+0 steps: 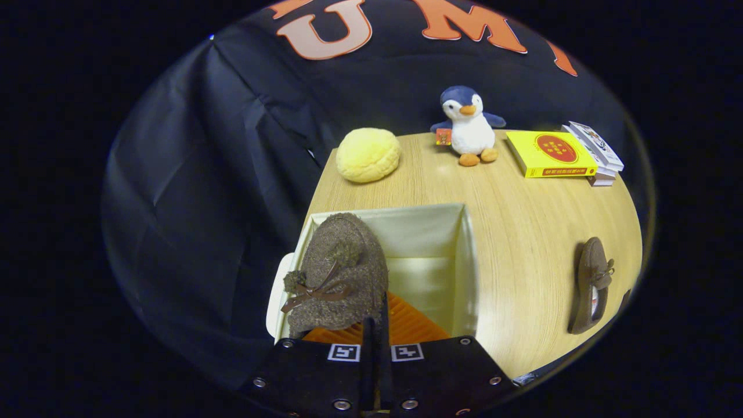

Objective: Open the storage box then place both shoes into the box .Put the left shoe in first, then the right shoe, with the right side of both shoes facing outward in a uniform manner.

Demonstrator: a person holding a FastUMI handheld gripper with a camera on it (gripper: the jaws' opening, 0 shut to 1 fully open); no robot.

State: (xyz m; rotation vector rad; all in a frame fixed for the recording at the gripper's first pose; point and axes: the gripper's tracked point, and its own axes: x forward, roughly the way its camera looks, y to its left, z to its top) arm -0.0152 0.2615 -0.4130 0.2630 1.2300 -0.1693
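shoe (339,273) gripped in closed claw (376,325) above open box (464,255).

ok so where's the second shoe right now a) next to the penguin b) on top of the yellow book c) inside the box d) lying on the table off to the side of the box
d: the second shoe lies on the bare table beside the open box, apart from it, while the gripper holds the first shoe over the box.
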